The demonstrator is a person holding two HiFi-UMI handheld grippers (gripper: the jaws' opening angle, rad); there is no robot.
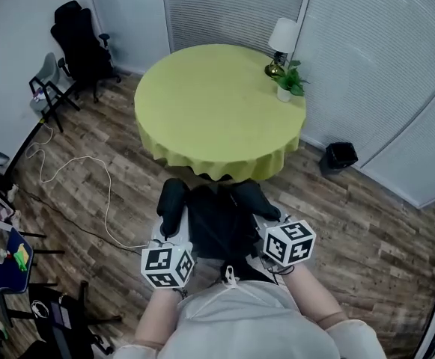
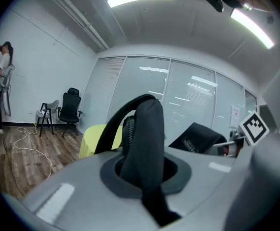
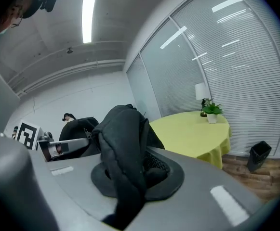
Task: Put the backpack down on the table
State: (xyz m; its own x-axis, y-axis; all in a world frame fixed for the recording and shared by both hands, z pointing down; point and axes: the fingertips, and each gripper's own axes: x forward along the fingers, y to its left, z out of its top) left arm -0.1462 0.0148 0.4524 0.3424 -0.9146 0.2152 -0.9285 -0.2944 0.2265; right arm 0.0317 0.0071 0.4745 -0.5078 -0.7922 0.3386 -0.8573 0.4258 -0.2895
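The backpack (image 1: 216,226) is showing plain black, straps too. The table (image 1: 217,111) is wearing a plain yellow-green cloth. The floor (image 1: 90,148) is running brown wood-grain planks, with a white cable (image 1: 110,200) standing out pale on it. The lamp (image 1: 283,36) is showing a white shade over a brass base. The plant (image 1: 292,77) is showing green leaves in a white pot. The chair (image 1: 78,36) and the bin (image 1: 340,156) are both reading black. The blinds (image 1: 367,58) are looking pale grey with fine stripes. The left gripper (image 2: 144,177) and the right gripper (image 3: 130,177) are showing grey bodies. The left cube (image 1: 167,266) and the right cube (image 1: 290,242) are carrying black-and-white square markers. The shirt (image 1: 232,320) is looking light grey.
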